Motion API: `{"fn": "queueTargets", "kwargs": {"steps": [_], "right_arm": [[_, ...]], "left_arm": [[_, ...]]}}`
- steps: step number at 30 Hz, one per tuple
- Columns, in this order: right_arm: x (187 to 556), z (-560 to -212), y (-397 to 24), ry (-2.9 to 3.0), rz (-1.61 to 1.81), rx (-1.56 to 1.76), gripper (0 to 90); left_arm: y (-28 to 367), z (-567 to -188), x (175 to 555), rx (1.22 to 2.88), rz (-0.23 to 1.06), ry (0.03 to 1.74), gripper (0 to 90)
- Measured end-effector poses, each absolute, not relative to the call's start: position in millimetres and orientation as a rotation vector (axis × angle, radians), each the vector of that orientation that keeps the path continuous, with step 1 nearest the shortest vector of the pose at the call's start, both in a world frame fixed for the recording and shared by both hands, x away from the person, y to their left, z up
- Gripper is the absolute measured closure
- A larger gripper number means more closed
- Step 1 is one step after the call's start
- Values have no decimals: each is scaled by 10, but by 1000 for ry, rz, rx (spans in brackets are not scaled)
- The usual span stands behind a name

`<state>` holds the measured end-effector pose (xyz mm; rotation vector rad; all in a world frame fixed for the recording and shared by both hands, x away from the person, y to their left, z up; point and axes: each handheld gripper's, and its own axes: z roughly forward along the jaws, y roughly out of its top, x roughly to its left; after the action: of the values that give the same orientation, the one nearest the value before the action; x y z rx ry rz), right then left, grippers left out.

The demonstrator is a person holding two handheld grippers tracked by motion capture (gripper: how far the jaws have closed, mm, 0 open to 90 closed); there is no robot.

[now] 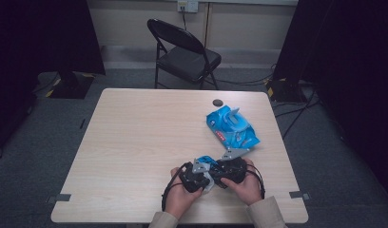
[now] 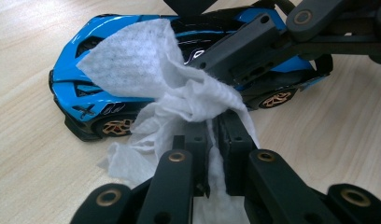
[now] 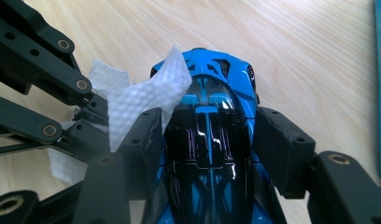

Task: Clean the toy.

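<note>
Left gripper [image 2: 212,135] pinched shut on a white wipe [image 2: 146,70] draped over a blue toy car [image 3: 207,140], right gripper [image 3: 207,149] clamped around the car's sides, near the table's [image 1: 135,142] front edge

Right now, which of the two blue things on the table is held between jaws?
The blue toy car, held across its sides by the right gripper near the person. The blue wipes packet lies apart, farther back on the table, untouched.
</note>
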<state>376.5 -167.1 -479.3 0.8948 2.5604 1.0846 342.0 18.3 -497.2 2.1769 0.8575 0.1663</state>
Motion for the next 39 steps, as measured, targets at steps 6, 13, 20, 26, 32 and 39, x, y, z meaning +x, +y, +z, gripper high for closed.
{"fn": "queueTargets", "kwargs": {"steps": [6,13,20,26,32,39], "right_arm": [[3761,-4796,-1667,2555,1084,897,434],[3759,-4796,-1668,2554,1086,900,434],[3757,-4801,-1676,2551,1093,899,434],[3754,-4803,-1683,2550,1098,901,434],[3755,-4805,-1683,2548,1100,901,434],[3751,-4810,-1687,2543,1108,905,434]], "left_arm": [[88,-4960,3360,2193,148,838,838],[-21,-4965,3294,2196,113,810,838],[-74,-4967,3253,2191,82,792,838],[-148,-4971,3226,2191,78,785,838],[-170,-4968,3215,2203,71,762,838],[-195,-4982,3198,2196,49,736,838]]}}
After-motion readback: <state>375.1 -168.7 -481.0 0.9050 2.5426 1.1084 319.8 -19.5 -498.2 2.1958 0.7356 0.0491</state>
